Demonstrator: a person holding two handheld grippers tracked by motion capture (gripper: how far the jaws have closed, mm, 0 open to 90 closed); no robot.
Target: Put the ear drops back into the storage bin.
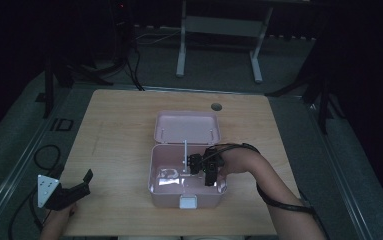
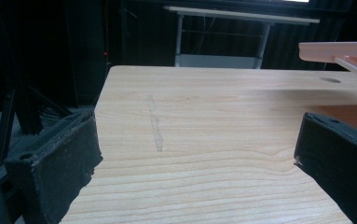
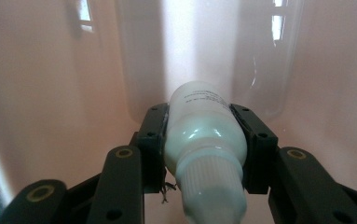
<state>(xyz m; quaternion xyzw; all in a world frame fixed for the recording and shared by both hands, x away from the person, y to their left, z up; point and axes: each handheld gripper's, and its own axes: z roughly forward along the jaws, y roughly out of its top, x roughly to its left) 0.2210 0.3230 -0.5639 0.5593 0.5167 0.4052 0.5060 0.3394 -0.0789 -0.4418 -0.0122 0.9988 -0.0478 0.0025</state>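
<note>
White bottle (image 3: 203, 135), clamped between black fingers (image 3: 152, 140)

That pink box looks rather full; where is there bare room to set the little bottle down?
Bare wood lies left of the pink box, up to the idle left hand-held gripper, and along the table's far edge behind the lid. Inside it is crowded: the right hand-held gripper holds the white bottle beside a clear item.

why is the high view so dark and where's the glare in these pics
High view: dim room, black surroundings, glare only on the pink box floor. Right gripper view: bright, washed-out pink with window reflections; white bottle sharp, its cap near the lens soft. Left gripper view: table evenly lit, dark jaws slightly blurred.
</note>
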